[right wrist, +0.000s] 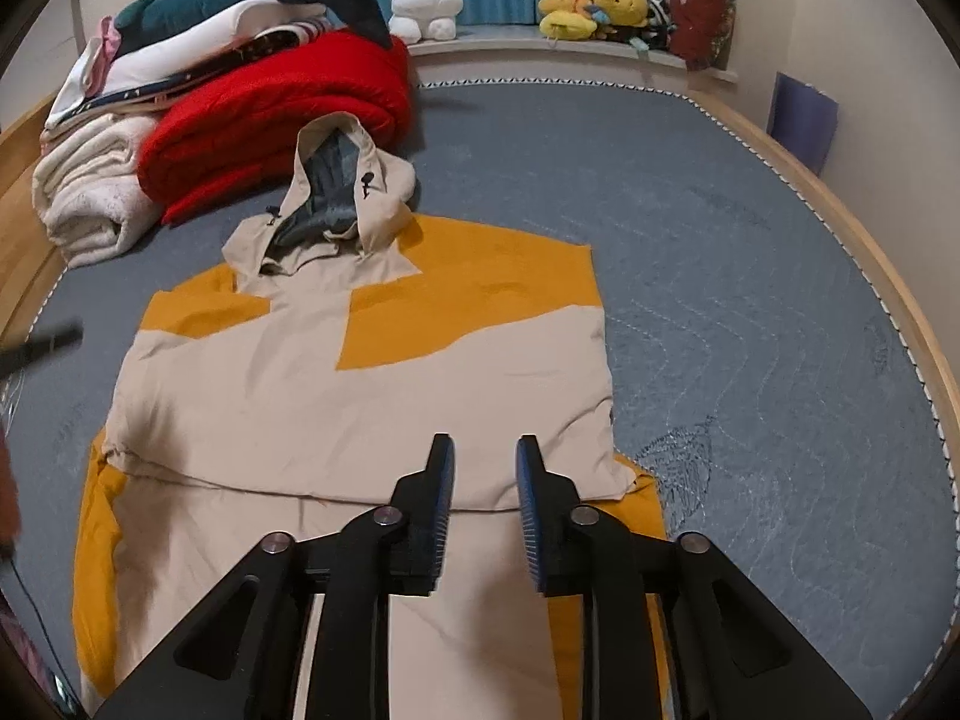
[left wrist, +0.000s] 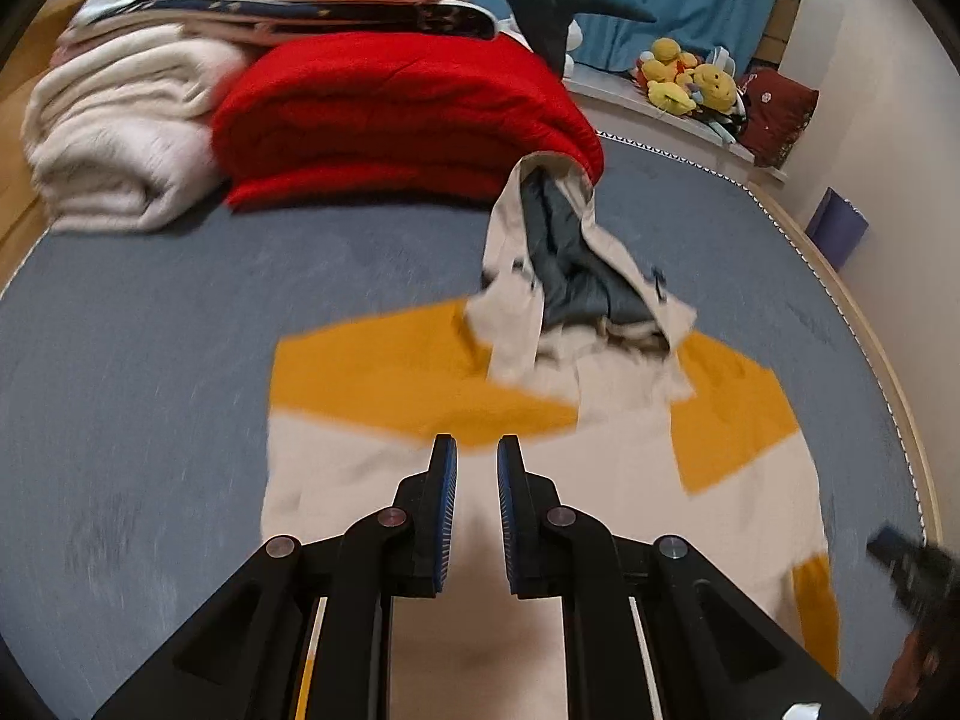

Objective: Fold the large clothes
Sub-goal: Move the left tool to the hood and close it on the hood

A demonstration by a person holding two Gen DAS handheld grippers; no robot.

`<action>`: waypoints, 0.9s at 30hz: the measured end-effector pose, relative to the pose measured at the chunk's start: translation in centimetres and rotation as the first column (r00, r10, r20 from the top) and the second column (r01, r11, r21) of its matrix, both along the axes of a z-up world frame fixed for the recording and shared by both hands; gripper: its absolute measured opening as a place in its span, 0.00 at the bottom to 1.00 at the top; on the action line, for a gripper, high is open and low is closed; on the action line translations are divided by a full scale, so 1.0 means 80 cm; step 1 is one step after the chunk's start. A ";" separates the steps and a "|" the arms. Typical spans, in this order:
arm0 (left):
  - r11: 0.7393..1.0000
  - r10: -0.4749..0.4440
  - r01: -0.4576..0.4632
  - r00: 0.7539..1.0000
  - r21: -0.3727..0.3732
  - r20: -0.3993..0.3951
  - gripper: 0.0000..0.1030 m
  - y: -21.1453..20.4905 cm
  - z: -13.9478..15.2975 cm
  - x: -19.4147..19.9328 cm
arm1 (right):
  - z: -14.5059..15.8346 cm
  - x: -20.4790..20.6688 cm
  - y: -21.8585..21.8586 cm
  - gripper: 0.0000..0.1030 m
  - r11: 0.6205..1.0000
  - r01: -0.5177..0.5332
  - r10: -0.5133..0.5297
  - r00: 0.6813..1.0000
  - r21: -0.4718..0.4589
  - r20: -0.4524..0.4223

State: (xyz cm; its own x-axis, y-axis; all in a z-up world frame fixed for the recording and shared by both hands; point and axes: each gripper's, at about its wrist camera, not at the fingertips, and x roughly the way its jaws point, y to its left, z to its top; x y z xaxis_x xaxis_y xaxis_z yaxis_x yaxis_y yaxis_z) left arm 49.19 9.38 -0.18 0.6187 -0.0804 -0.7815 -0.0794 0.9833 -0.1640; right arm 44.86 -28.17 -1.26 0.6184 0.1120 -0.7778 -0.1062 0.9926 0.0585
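Your jacket (right wrist: pixel 360 390) lies flat on the grey-blue bed (right wrist: pixel 750 300); it is cream with yellow patches, and its hood (right wrist: pixel 342 192) points away from you toward the red blanket (right wrist: pixel 288 114). Its sleeves are folded in over the body, and the near part is folded too. Your right gripper (right wrist: pixel 485 450) hangs over the near edge of the jacket, a bit to its right side; its jaws stand a little apart with nothing between them. Your left gripper (left wrist: pixel 477 450) hangs over the middle of the jacket, below the hood; its jaws are almost together with a thin gap, and they hold nothing; that view is blurry. A white blanket (right wrist: pixel 90 198) sits beside the red one.
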 end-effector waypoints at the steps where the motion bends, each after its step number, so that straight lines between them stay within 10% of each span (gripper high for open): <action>1: 1.000 -0.009 0.009 1.000 -0.008 0.000 0.12 0.000 0.003 0.021 | -0.002 0.004 0.000 0.34 1.000 -0.006 0.006 1.000 -0.006 -0.003; 11: 0.998 -0.032 0.032 0.999 -0.048 -0.009 0.12 -0.005 -0.030 0.263 | -0.016 0.038 0.005 0.34 0.999 -0.032 0.032 0.999 -0.005 -0.002; 13: 0.998 0.003 -0.004 1.000 -0.069 -0.018 0.13 -0.002 -0.047 0.306 | -0.018 0.046 0.001 0.17 1.000 -0.010 0.010 1.000 -0.006 0.008; 17: 0.993 0.042 -0.045 0.999 -0.110 -0.026 0.40 -0.003 -0.065 0.365 | -0.031 0.062 -0.005 0.17 1.000 0.014 -0.014 1.000 0.010 -0.021; 20: 0.995 0.049 -0.050 0.999 -0.086 -0.013 0.42 -0.011 -0.071 0.400 | -0.042 0.069 -0.006 0.18 1.000 0.010 -0.011 0.999 -0.008 -0.046; 25: 0.996 0.083 -0.083 0.996 -0.025 -0.018 0.41 -0.022 -0.091 0.439 | -0.061 0.072 -0.010 0.18 1.000 0.013 -0.016 0.997 -0.027 -0.078; 27: 0.998 0.067 -0.066 0.998 0.024 -0.014 0.13 -0.027 -0.094 0.443 | -0.066 0.074 -0.013 0.18 0.999 0.022 -0.025 0.996 -0.034 -0.088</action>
State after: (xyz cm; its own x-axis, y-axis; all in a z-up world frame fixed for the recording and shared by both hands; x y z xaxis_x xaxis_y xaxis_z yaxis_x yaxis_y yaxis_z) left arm 84.62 7.22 -7.68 0.6102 -0.0210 -0.7920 -0.1469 0.9793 -0.1391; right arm 50.74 -29.23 -6.55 0.5495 0.0716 -0.8324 -0.0792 0.9963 0.0335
